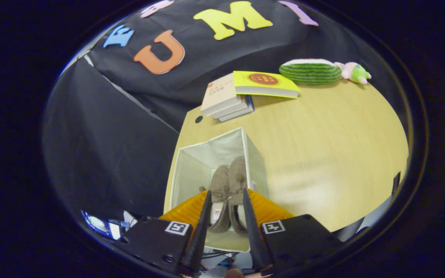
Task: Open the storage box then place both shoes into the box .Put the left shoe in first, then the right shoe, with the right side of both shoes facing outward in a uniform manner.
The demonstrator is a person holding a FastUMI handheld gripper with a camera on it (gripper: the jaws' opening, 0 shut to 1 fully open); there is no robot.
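The cream fabric storage box (197, 170) stands open-topped at the table's left edge, and I look straight down into it. Two taupe shoes lie side by side on its floor: one shoe (219, 185) to the left, the other shoe (238, 173) to the right and reaching a little farther ahead. My gripper (226, 193) hovers above the box's mouth, open, with both shoes showing in the gap between its black fingers (206, 210). Neither finger touches a shoe. The shoes' near ends are partly hidden behind the fingers.
The box sits on a light wooden table (323, 154). At its far side lies a stack of books (224, 100) with a yellow book (265, 83) on top. A watermelon plush (310, 71) and a pink and green plush toy (354, 72) lie beyond.
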